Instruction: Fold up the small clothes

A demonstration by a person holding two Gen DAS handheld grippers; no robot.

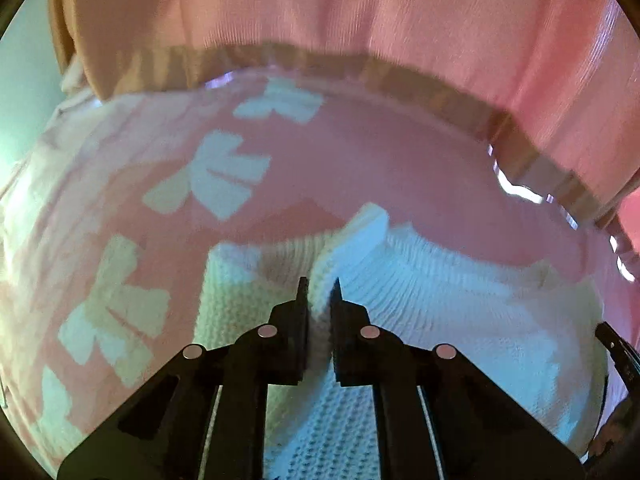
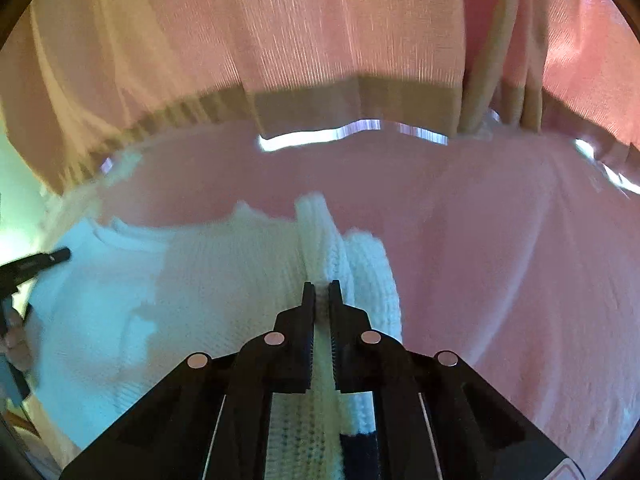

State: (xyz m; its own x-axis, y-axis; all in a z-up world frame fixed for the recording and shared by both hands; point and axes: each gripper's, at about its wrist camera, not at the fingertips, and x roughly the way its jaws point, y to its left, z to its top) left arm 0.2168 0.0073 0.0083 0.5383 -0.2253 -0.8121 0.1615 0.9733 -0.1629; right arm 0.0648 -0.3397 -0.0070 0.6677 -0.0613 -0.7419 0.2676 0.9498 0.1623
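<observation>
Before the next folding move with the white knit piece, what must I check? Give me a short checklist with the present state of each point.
1. Left gripper pinches the white knit garment: ok, a fold of knit sits between its fingers.
2. Right gripper pinches the same garment: ok, a ridge of knit is clamped.
3. Both grips are near an edge: cannot tell, the edges are blurred.
4. Garment lies over the pink cloth with bow prints: ok.
5. Garment spread flat: not ok, it bunches at both grips.
6. Free room ahead: cannot tell, pink ribbed fabric fills the far view.
</observation>
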